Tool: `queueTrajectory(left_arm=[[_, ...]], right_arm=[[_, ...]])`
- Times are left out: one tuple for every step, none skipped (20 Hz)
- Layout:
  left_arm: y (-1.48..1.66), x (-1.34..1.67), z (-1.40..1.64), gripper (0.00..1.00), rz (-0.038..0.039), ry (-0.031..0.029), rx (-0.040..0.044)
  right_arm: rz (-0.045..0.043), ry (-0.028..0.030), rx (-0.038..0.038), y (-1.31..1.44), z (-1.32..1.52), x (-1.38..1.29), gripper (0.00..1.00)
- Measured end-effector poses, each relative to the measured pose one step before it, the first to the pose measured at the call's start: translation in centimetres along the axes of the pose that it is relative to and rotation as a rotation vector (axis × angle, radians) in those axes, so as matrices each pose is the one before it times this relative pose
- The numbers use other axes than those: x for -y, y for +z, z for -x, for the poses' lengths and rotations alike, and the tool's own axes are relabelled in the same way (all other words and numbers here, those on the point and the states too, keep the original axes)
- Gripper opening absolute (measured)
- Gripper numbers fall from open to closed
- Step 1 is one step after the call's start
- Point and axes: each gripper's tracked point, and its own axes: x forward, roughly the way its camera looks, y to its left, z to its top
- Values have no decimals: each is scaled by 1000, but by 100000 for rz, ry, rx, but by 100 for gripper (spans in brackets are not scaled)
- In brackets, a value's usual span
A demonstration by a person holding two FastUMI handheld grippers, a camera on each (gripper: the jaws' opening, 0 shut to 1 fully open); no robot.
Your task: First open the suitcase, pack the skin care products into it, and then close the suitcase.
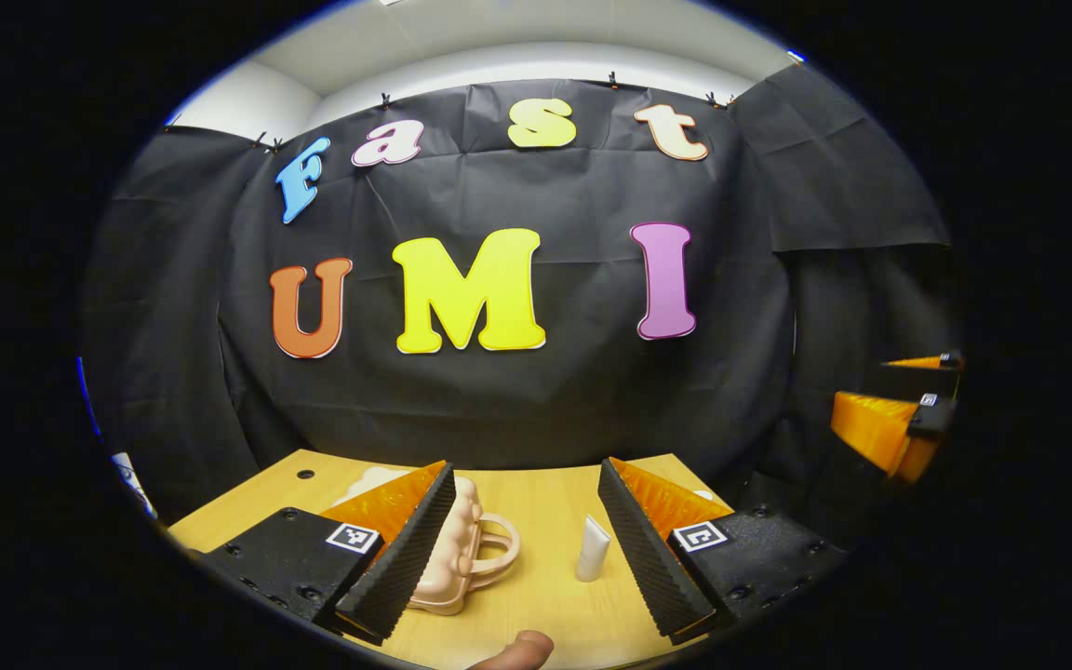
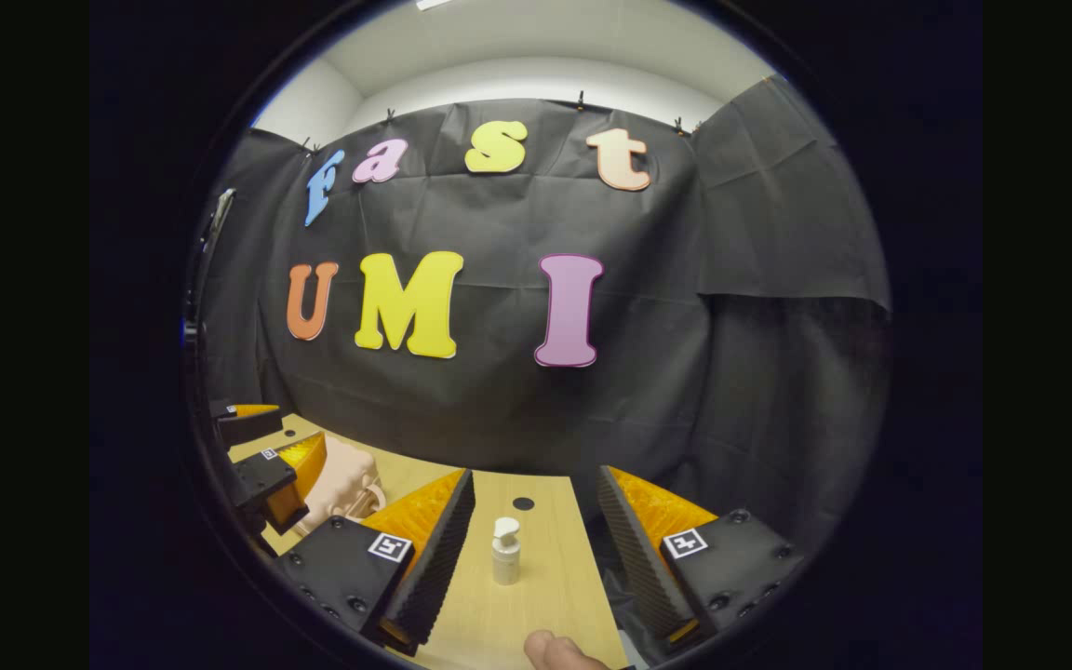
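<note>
Left gripper view is showing your left claw (image 1: pixel 522 549) gaping wide and empty over the closed pale pink plastic suitcase (image 1: pixel 457 558) lying on the wooden desk (image 1: pixel 545 577), so be aiming for its looped handle.

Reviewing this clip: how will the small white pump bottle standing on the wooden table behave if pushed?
The small white pump bottle stands upright, tall for its narrow base, so a push near the top would probably tip it. It looks like light, stiff plastic, and round-bodied, so it may roll on the wooden table.
</note>
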Motion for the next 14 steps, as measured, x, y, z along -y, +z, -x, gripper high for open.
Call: queueTrajectory(left_arm=[[-435,-724,-383,98,-2699,1395,541],[-513,-675,-508,98,-3373,1283,242],[-646,-756,-614,98,-4104,929,-111],[-957,-295,-671,99,-4390,-257,-719],[-1194,-8,-695,99,-4557,-1456,-547],[-1024,-119,-557,99,-4671,-1422,-814],[-1370,103,-648,94,-5405,-1782,-846],[-955,129,-618,99,-5944,-1583,-451],[-934,124,-768,98,-6295,-1889,-259],[-945,288,-487,98,-6963,-1243,-493],[-1215,262,-430,98,-7764,-1476,-989],[-1498,850,-591,98,-8407,-2882,-1704],[-995,1414,-683,99,-8458,-3621,-1029],[-788,1540,-310,98,-8023,-3249,177]], right_arm=[[715,-702,309,-28,87,415,78],[699,-1085,190,24,-51,492,79],[777,-1460,-32,-175,31,507,79],[613,-1780,-263,-78,-13,513,79],[252,-1764,-485,-115,91,411,79],[330,-1693,-788,-86,39,258,79],[812,-1865,-863,-226,54,206,79],[706,-1964,-493,-56,99,135,79],[299,-2258,-489,-41,109,148,79],[-203,-2330,-637,-79,99,44,79],[-423,-2420,-1060,-333,123,-46,80],[-449,-2535,-1325,-312,109,-99,79],[-393,-2435,-1253,-445,230,-52,79],[-238,-1998,-810,-291,222,-198,79]])
